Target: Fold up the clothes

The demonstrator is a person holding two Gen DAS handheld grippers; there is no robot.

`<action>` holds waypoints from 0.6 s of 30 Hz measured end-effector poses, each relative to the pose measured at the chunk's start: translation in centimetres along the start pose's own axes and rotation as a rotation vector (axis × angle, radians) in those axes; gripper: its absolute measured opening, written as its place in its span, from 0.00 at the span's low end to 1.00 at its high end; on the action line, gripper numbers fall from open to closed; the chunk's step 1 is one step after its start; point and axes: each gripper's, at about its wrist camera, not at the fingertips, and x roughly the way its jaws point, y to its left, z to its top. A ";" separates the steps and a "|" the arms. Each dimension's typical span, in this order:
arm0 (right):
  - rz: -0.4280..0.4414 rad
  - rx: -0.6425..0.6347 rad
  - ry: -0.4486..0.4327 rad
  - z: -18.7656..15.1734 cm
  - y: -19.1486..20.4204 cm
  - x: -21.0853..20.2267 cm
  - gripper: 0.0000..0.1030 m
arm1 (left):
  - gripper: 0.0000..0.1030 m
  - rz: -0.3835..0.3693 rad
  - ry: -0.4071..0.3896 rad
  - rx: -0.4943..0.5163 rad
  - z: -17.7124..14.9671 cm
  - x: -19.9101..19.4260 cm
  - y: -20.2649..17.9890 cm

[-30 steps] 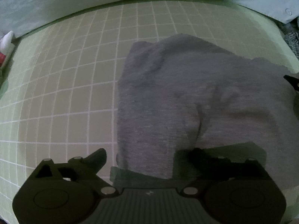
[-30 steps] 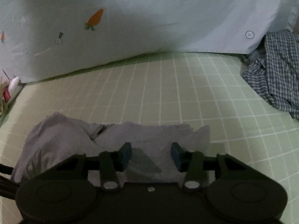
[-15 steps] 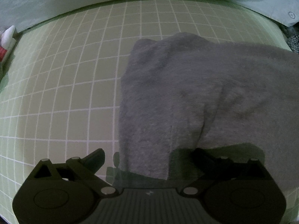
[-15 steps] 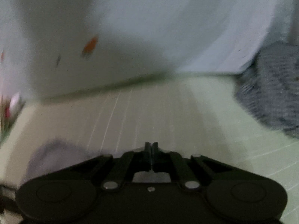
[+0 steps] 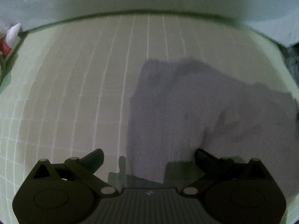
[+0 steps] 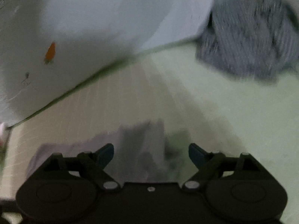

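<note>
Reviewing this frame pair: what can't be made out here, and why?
- Gray garment, left wrist view: its near edge is hidden behind the left gripper; its right side runs off the frame.
- Same garment, right wrist view: motion blur smears its outline between the opening jaws of the right gripper; nothing looks pinched.
- Checked cloth pile, right wrist view: pattern blurred, cut by the right edge.
- Red-and-white item, left wrist view: too small, cropped at the edge.

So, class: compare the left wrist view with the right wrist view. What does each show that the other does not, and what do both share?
Only the left wrist view shows a white and red object at the mat's far left edge. Only the right wrist view shows an orange carrot print on the pale sheet and a crumpled checked garment. Both show the grey garment on the green grid mat, and wide-open tongs: left, right, the latter opening, gripping nothing.
</note>
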 end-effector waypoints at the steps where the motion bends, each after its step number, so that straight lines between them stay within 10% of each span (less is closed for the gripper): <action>1: 0.012 0.013 0.024 -0.6 0.0 0.2 0.86 | 0.99 -0.011 0.000 0.011 0.3 0.2 0.0; 18: 0.120 0.082 0.167 -2.2 0.4 3.3 1.00 | 1.00 -0.202 0.086 -0.012 2.4 5.2 0.2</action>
